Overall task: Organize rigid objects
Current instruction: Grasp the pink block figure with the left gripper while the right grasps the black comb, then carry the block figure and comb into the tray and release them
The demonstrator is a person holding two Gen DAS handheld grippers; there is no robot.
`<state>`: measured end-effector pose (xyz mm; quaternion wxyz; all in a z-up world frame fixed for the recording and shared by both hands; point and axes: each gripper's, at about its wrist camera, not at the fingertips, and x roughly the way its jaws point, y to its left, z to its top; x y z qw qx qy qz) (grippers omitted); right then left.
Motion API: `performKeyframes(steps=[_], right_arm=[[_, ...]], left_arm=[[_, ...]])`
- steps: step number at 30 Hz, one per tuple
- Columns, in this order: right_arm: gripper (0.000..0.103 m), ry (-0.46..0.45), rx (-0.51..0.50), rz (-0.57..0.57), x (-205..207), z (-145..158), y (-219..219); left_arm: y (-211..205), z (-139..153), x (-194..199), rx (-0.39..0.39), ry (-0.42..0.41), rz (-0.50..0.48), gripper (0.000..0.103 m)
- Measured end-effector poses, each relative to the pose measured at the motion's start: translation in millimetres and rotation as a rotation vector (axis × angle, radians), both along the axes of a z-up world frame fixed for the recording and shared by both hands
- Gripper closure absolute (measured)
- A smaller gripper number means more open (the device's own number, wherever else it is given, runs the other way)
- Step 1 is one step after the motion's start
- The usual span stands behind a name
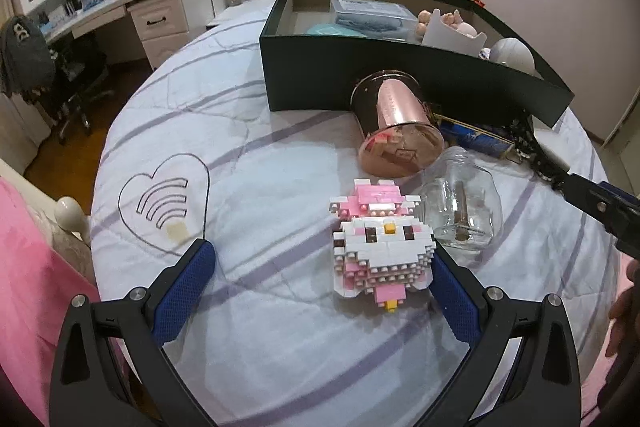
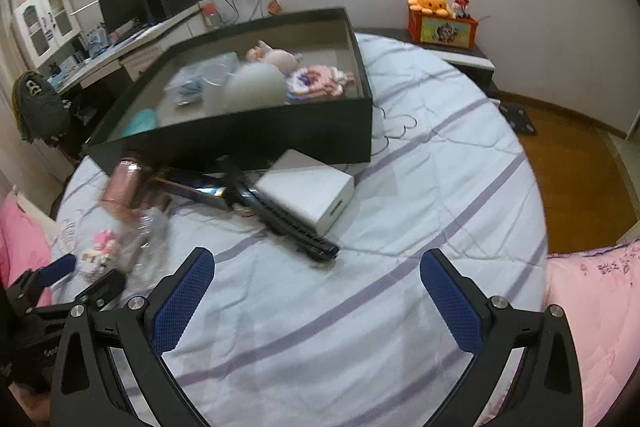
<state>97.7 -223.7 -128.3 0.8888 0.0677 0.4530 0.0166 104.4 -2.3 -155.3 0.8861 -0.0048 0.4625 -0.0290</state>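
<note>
Left tool point(image 1: 320, 287) spread wide and low over the bed point(image 1: 248, 187), gripping nothing, its right pad just beside the block figure point(image 1: 380, 247), probably lining up a grasp; the figure is a white-faced, pink-capped brick build lying face-up near the clear jar point(image 1: 464, 211) and tipped pink canister point(image 1: 396, 131), short of the dark box point(image 1: 400, 87). Right wrist view: right tool point(image 2: 316, 291) equally agape, empty, hovering above bare quilt, with black comb-like bar point(image 2: 280, 215) and white case point(image 2: 308, 191) ahead of it, loose before the box point(image 2: 280, 131), presumably their destination.
</note>
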Motion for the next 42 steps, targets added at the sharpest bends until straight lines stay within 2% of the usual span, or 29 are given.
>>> performKeyframes(steps=[4, 6, 7, 8, 11, 13, 15, 16, 23, 30, 36, 39, 42], right_arm=[[0.002, 0.010, 0.007, -0.002, 14.1, -11.4, -3.5], [0.014, 0.012, -0.009, 0.000, 18.0, -14.6, -1.4], [0.017, 0.006, -0.021, 0.001, 18.8, -14.7, 0.3], [0.025, 0.003, -0.027, 0.007, 18.5, -14.4, 3.0], [0.031, 0.000, -0.046, 0.029, 20.7, -14.6, 7.2], [0.039, -0.007, -0.046, 0.043, 18.1, -13.7, 9.6], [0.056, -0.010, -0.044, 0.067, 15.9, -12.1, 13.5], [0.060, -0.010, -0.043, 0.078, 15.3, -11.5, 14.9], [0.073, 0.005, -0.031, 0.129, 6.3, -8.1, 19.3], [0.075, 0.023, 0.021, 0.170, 3.0, -5.9, 21.4], [0.076, 0.027, 0.013, 0.191, 7.5, -11.4, 23.6], [0.087, 0.034, 0.032, 0.231, 3.0, -10.3, 29.1], [0.088, 0.031, 0.033, 0.242, -1.6, -12.3, 33.4]], left_arm=[[3.5, 1.5, 5.5, 0.005, -0.012, 0.004, 0.011], [5.7, 2.5, 8.3, 0.001, -0.016, 0.005, 0.017], [6.8, 3.0, 9.2, 0.000, -0.019, 0.007, 0.019], [7.3, 3.3, 10.1, 0.003, -0.022, 0.007, 0.023], [8.7, 4.4, 11.1, 0.002, -0.033, 0.004, 0.035], [9.1, 5.2, 11.5, -0.006, -0.036, 0.003, 0.042], [10.1, 6.2, 9.5, -0.014, -0.038, 0.002, 0.054], [10.9, 7.1, 9.1, -0.021, -0.038, 0.001, 0.054], [15.7, 7.4, 5.6, -0.059, -0.036, 0.008, 0.054], [14.7, 7.6, 4.5, -0.046, -0.029, 0.006, 0.054], [13.5, 7.8, 4.7, -0.054, -0.030, 0.008, 0.054], [14.6, 8.7, 2.9, -0.070, -0.029, 0.009, 0.054], [15.9, 10.6, -0.5, -0.081, -0.030, 0.010, 0.054]])
